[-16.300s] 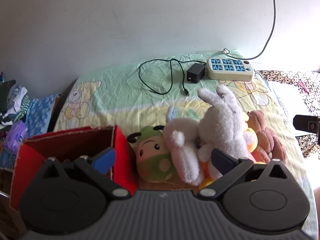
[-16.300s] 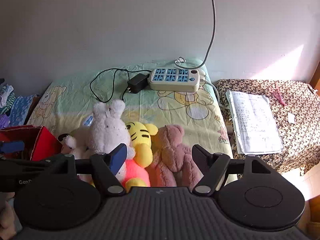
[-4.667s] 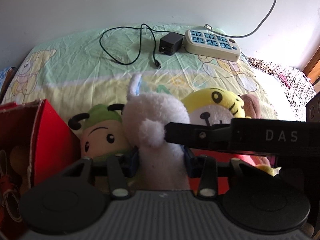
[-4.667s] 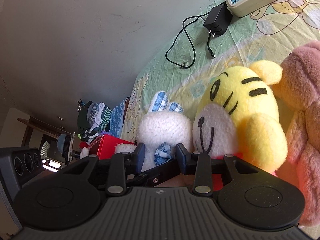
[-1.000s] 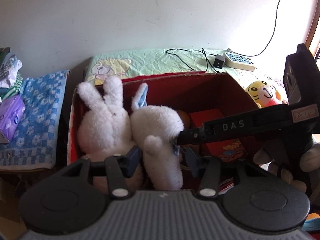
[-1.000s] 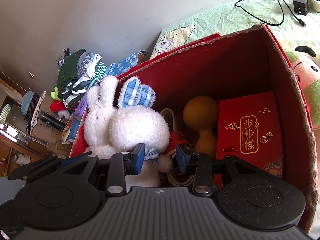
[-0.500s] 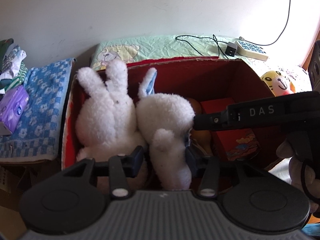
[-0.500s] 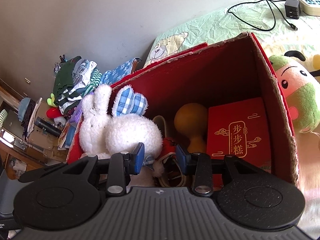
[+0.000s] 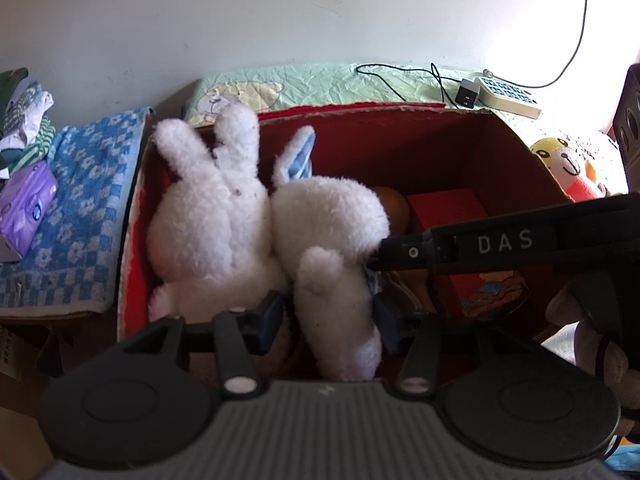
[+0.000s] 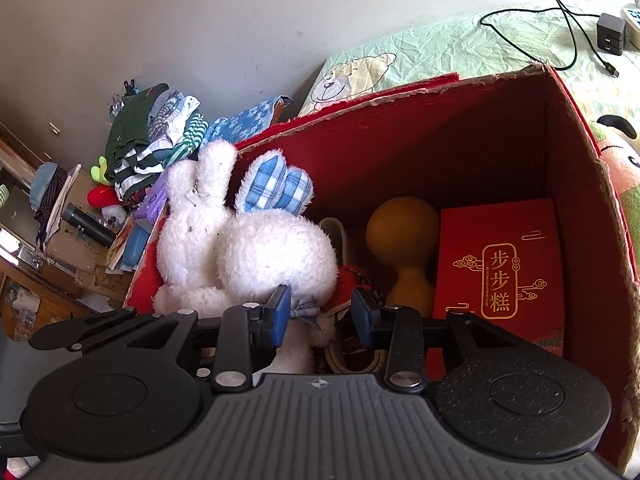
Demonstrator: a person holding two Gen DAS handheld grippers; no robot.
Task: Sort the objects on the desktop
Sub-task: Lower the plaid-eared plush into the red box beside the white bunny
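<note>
An open red cardboard box [image 9: 400, 108] [image 10: 440, 140] holds two white plush rabbits. The plain white rabbit [image 9: 208, 224] [image 10: 188, 236] leans on the box's left wall. Beside it lies the rabbit with blue checked ears [image 9: 328, 216] [image 10: 276, 248]. My left gripper [image 9: 328, 320] straddles its lower body. Its jaws are opening, and a dark gap shows at the left pad. My right gripper [image 10: 320, 316] is shut on that rabbit at the checked bow under its head. One of the right gripper's fingers [image 9: 500, 240] reaches across the left wrist view to the rabbit.
In the box are also an orange gourd [image 10: 402, 224] and a red gift box [image 10: 500, 264]. A yellow tiger plush [image 9: 560, 160] and a green plush [image 10: 616, 160] lie outside to the right. A power strip [image 9: 508, 98] sits behind. A blue towel [image 9: 80, 208] and clothes [image 10: 152, 140] lie left.
The checked-ear rabbit has settled lower in the box beside the plain rabbit. The left gripper's jaws have spread a little around it. The right gripper keeps its grip.
</note>
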